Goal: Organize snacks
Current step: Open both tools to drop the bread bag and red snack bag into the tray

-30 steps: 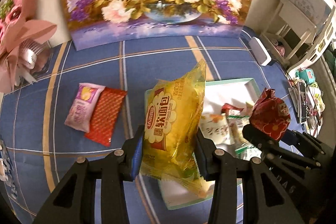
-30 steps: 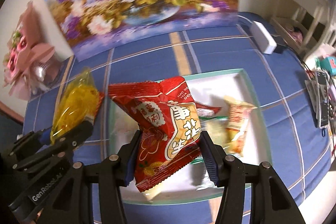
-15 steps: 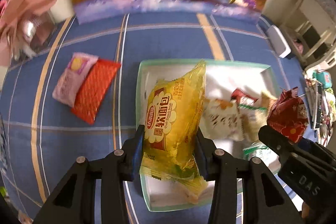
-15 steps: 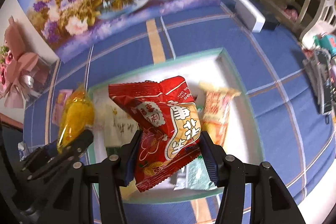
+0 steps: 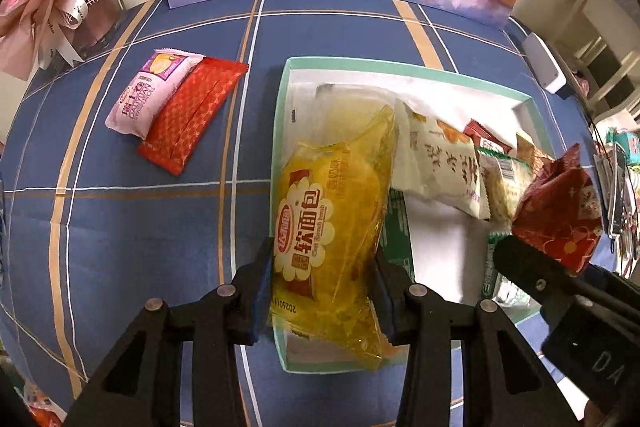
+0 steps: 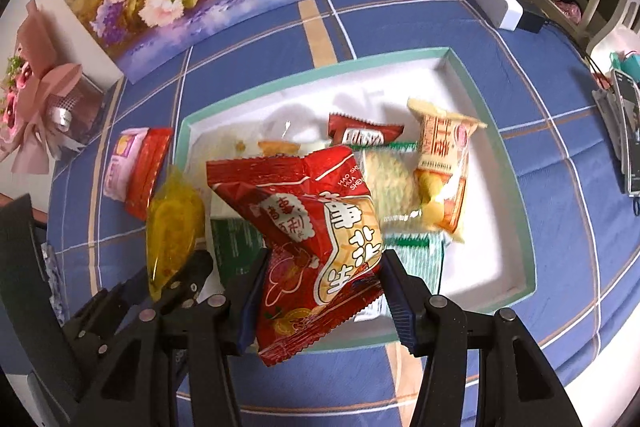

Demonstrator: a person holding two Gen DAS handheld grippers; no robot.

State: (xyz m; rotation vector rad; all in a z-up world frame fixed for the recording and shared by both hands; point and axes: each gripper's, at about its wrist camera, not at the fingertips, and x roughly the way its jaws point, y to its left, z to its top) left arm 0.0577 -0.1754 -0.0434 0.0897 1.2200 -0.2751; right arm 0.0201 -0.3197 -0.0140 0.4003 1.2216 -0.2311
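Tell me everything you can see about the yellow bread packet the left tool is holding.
The yellow bread packet is a glossy, see-through yellow plastic wrapper with a red and white flower-shaped label and printed characters. It looks soft and crinkled. The left tool grips it near its lower end, a pad on each side, and it hangs lengthwise over the left end of the green-rimmed tray.

A yellow bread packet and a red peanut packet hang upright over a green-rimmed white tray holding several snack packets.
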